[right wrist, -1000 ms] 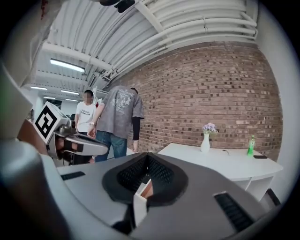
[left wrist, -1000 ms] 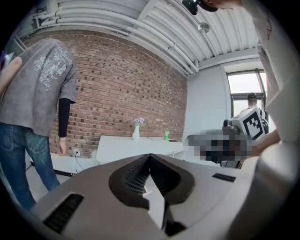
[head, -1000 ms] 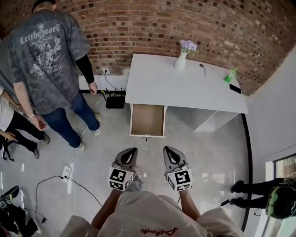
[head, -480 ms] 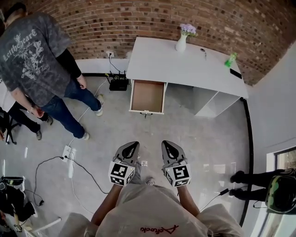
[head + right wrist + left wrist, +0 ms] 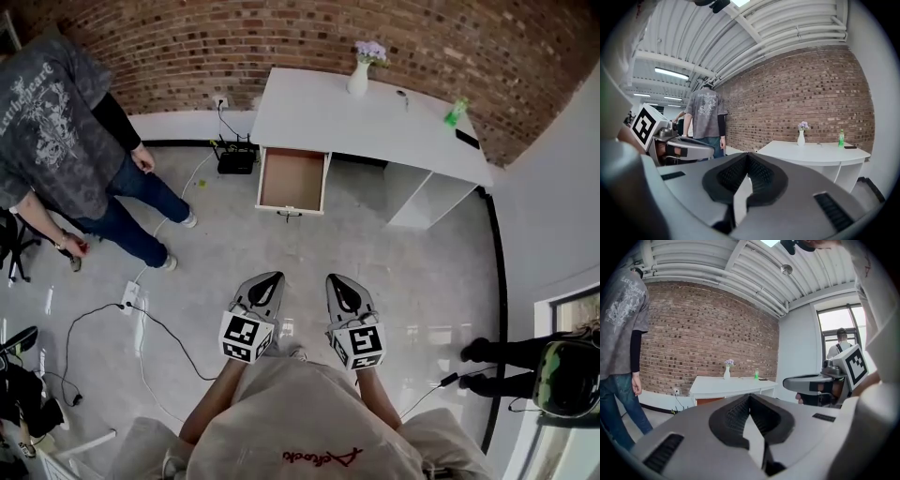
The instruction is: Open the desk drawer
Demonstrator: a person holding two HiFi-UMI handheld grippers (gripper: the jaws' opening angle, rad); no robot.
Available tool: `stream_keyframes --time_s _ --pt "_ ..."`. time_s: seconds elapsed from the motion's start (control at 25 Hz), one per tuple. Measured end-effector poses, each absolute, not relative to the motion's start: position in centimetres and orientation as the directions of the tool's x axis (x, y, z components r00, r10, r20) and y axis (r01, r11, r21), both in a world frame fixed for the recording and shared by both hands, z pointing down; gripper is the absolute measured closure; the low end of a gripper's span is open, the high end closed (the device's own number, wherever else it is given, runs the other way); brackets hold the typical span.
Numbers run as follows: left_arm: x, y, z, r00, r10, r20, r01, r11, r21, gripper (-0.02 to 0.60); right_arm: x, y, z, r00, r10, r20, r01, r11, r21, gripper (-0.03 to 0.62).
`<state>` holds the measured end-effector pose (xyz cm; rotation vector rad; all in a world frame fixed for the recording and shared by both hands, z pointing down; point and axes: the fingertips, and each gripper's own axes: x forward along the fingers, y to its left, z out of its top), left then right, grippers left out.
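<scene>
White desk [image 5: 375, 122] is standing against the brick wall [image 5: 281, 37] and is serving as the reference for all positions. The drawer [image 5: 292, 180] is sitting pulled out from the desk's front, near its left end as the head view shows it. Its brown interior is showing empty, and its handle is facing the floor space in front.

The left gripper [image 5: 270, 279] and right gripper [image 5: 337, 281] are being held side by side, well apart from the desk and roughly in line with the drawer. Each gripper's own view is showing its jaws clenched tip to tip, grasping nothing.

On the desk, a vase [image 5: 358, 79] of purple flowers is standing near the wall edge. A green bottle [image 5: 455, 112] and a dark phone [image 5: 466, 138] are lying toward the right end. A black box [image 5: 236, 161] is sitting on the floor just beside the desk's left end. A bystander [image 5: 56, 131] is standing well to the left of the desk.
</scene>
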<state>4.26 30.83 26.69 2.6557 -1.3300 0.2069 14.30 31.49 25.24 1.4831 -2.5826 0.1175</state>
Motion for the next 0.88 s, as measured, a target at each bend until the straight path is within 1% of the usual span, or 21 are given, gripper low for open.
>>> stream_keyframes --time_s 0.32,0.88 --pt "3.3 32.6 25.7 0.58 -0.795 0.179 -0.813 -0.578 0.068 0.569 13.3 33.3 24.5 -0.511 -0.845 0.158 -0.855 0.519 0.011 0.577" --pt "2.6 34.6 26.2 0.571 -0.801 0.18 -0.82 -0.568 0.071 0.569 12.7 35.1 24.8 -0.515 -0.842 0.159 -0.852 0.524 0.017 0.577"
